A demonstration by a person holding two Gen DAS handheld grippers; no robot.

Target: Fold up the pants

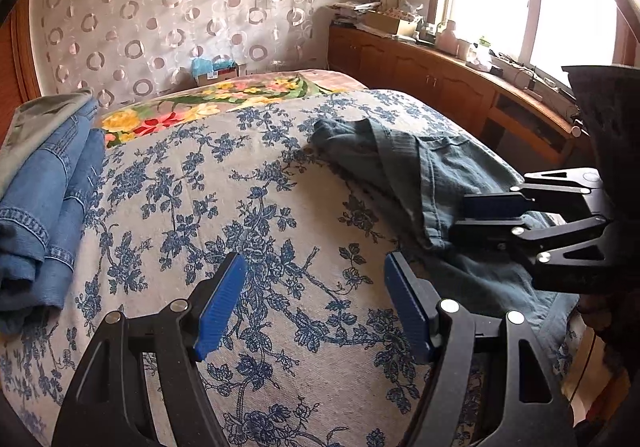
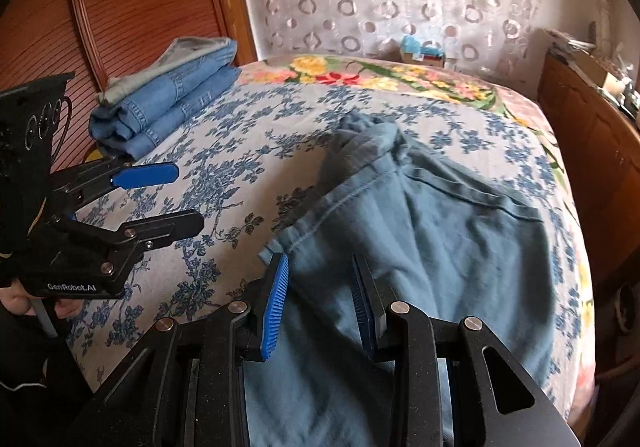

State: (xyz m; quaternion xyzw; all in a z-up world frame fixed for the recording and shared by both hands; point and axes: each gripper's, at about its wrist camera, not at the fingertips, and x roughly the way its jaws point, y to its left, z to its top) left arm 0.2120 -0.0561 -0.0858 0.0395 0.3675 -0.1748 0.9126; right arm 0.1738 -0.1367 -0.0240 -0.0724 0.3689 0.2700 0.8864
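Bedspread bears teal pants (rumpled).

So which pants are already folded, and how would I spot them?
Look at the bed with the blue-flowered cover. At its far left corner, by the wooden headboard, sits a folded jeans stack. It is neat, bright denim; the teal pants lie spread loose.

The right tool hangs over teal pants spread on the flowered bed, its jaws apart. The left tool hovers beside it, open. Folded jeans sit at the far corner.
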